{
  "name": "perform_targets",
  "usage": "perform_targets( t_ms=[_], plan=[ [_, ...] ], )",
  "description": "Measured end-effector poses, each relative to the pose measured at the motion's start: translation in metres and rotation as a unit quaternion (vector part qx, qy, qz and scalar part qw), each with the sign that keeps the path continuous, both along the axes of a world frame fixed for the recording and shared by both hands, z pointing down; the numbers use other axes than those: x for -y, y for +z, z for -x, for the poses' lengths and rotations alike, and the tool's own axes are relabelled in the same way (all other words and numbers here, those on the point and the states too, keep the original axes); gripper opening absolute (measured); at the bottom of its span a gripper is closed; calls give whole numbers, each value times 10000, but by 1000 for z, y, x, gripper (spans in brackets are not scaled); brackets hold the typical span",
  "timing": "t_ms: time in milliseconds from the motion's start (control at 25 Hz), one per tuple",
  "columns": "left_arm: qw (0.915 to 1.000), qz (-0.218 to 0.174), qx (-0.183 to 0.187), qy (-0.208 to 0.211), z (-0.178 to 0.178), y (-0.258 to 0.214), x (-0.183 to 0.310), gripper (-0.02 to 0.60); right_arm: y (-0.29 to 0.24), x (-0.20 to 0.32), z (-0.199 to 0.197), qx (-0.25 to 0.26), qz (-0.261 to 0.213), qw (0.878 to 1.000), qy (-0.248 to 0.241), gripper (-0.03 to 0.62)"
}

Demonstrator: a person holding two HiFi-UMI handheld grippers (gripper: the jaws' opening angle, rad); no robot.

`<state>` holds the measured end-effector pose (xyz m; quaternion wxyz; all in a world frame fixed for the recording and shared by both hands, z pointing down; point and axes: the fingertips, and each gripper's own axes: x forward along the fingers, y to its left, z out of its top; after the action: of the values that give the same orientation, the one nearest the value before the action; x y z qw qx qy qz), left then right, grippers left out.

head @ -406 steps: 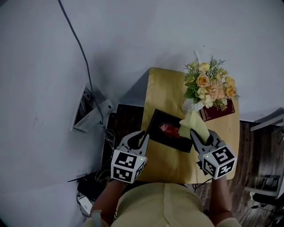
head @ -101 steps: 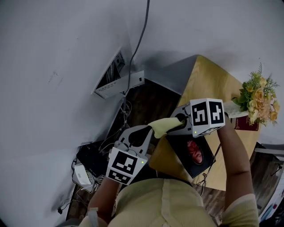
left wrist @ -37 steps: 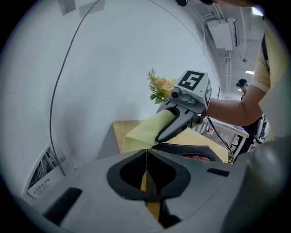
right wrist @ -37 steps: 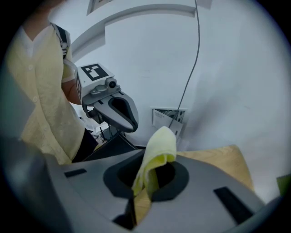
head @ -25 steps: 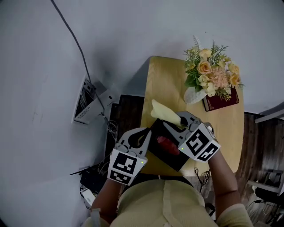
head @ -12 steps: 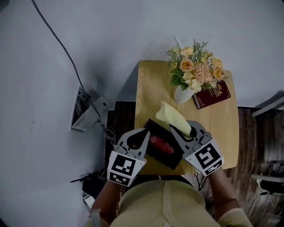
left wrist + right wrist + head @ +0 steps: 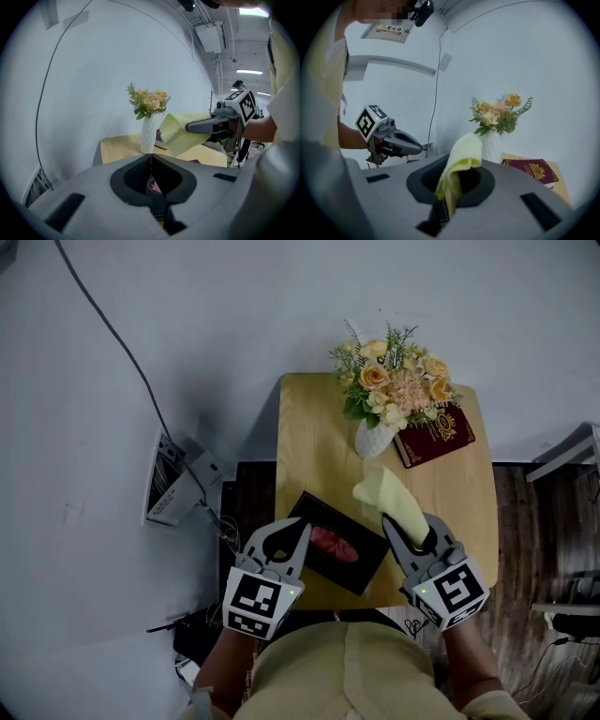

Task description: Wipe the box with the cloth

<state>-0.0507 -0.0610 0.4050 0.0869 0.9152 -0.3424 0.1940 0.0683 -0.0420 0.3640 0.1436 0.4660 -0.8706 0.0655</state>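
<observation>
A black box (image 7: 337, 545) with a red picture on its lid lies slanted at the near edge of the wooden table (image 7: 309, 446). My left gripper (image 7: 303, 524) is shut, its tips at the box's near-left edge; I see nothing between its jaws (image 7: 151, 157), and the box (image 7: 153, 186) shows just below them. My right gripper (image 7: 387, 519) is shut on a pale yellow cloth (image 7: 389, 498) and hovers to the right of the box, clear of it. The cloth (image 7: 461, 154) stands up from the right jaws. Each gripper view shows the other gripper (image 7: 192, 126) (image 7: 423, 147) held level.
A white vase (image 7: 373, 437) of yellow and pink flowers stands at the table's far side, with a dark red booklet (image 7: 433, 432) beside it. A white device (image 7: 173, 488) and cables lie on the floor to the left. A pale wall lies beyond.
My right gripper has carried the cloth off the box, to the right and up, and rolled. The left gripper has stayed at the box's edge.
</observation>
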Motion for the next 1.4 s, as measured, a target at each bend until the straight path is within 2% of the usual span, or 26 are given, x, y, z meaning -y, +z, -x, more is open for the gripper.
perform_targets(
  t_ms=[160,440,640,800,960,1000,1080,1280,1400],
  plan=[
    [9999,0,121,48,3,6,-4,21,6,-15,-17,10,101,9995,295,35],
    [9975,-264,625,195,19,17,-10,23,38,-48,-36,120,525,9953,802,35],
    [9960,-108,824,324,29,31,-15,23,66,-71,-36,199,875,9906,1032,35],
    [9961,-14,817,341,36,35,-15,23,83,-85,-30,331,1091,9866,1170,35],
    [9943,-16,940,504,39,38,-18,25,98,-93,-27,222,1210,9838,1303,35],
    [9939,-22,959,553,39,39,-19,39,101,-94,-26,227,1255,9826,1352,35],
    [9931,-5,962,667,40,41,-21,155,106,-95,-25,328,1339,9799,1444,35],
    [9883,66,1096,1059,43,51,-31,225,113,-97,-24,568,1474,9738,1635,35],
    [9869,161,1036,1222,43,55,-33,264,118,-98,-21,656,1571,9705,1706,35]
  ],
)
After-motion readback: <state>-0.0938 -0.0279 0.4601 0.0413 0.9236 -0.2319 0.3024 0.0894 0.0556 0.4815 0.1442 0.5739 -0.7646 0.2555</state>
